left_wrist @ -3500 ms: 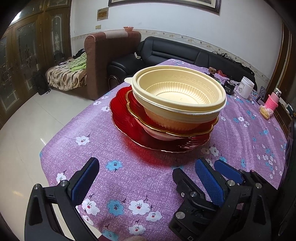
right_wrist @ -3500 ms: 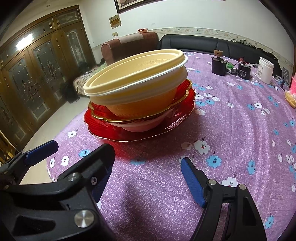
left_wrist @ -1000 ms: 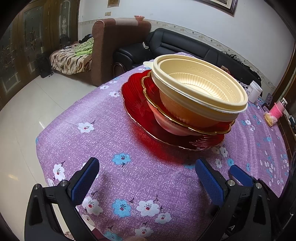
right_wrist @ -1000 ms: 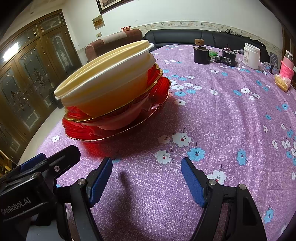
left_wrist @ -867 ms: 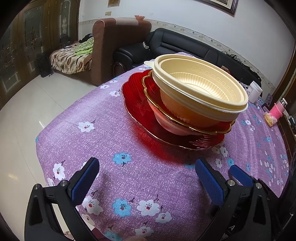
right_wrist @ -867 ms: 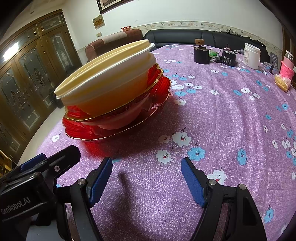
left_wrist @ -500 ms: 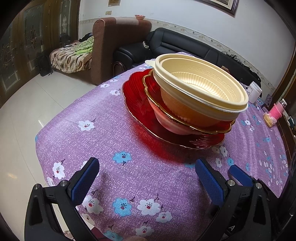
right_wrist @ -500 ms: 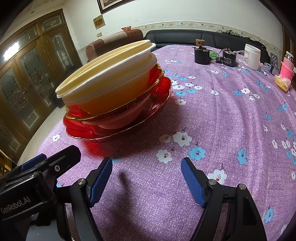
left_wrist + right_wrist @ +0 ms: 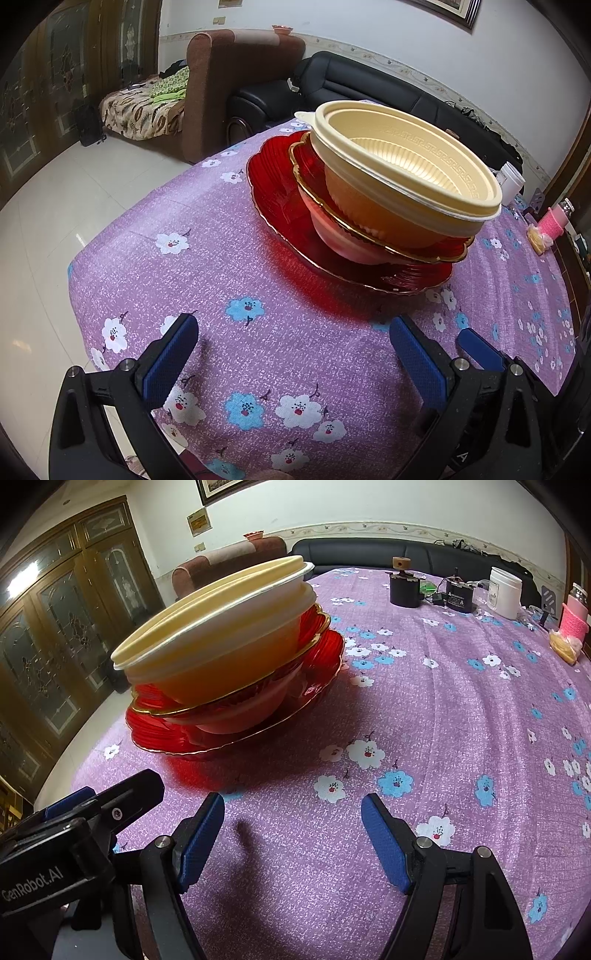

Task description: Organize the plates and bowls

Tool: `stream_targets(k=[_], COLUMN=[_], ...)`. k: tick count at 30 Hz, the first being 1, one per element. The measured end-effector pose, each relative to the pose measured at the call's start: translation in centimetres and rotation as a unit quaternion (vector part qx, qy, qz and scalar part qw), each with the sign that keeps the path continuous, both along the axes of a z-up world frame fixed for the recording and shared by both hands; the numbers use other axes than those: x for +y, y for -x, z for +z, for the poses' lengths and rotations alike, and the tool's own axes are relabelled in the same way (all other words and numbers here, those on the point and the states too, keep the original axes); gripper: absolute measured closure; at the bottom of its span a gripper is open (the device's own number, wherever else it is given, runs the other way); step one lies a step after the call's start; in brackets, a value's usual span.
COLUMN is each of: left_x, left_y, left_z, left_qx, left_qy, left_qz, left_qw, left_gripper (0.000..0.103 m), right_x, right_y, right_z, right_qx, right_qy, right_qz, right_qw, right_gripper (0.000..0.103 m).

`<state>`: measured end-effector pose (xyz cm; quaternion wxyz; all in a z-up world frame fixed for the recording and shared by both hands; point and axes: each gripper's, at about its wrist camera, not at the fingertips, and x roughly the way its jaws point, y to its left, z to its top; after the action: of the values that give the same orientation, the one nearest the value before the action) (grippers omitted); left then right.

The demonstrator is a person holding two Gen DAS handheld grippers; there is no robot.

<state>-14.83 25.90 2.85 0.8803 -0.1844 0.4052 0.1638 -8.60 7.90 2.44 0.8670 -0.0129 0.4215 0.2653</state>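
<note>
A stack stands on the purple flowered tablecloth (image 9: 236, 258). A large red plate (image 9: 273, 199) is at the bottom, then a pale bowl (image 9: 351, 251), a smaller gold-rimmed red plate (image 9: 436, 251), and cream bowls (image 9: 406, 162) nested on top. The stack also shows in the right wrist view (image 9: 221, 653). My left gripper (image 9: 291, 358) is open and empty, short of the stack. My right gripper (image 9: 291, 834) is open and empty, right of the left gripper (image 9: 85, 812), near the front edge.
At the far side of the table stand a black pot (image 9: 404, 587), a black box (image 9: 458, 598), a white jar (image 9: 504, 592) and a pink cup (image 9: 574, 622). A brown sofa (image 9: 236, 85) and a black sofa (image 9: 369, 92) stand beyond the table.
Since 3.5 s ago both grippers have shifted and the view of the stack has tilted. Over the last second almost nothing has moved.
</note>
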Motion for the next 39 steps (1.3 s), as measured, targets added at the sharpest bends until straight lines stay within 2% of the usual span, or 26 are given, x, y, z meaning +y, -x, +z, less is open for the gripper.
stream_targets(k=[30,39], left_x=[0.4,0.5], left_y=[-0.3,-0.3], left_z=[-0.5,0.3], left_qx=[0.008,0.001], left_qy=[0.009,-0.004], left_qz=[-0.001,0.007], left_qw=[0.9999,1.0], left_gripper=[0.0,0.0], right_x=[0.2,-0.8], right_y=[-0.1,0.4], right_z=[-0.4,0.8], right_qx=[0.002,-0.013], right_qy=[0.002,-0.016], right_qz=[0.007,0.007], right_qw=[1.0,1.0], right_gripper=[0.022,0.022])
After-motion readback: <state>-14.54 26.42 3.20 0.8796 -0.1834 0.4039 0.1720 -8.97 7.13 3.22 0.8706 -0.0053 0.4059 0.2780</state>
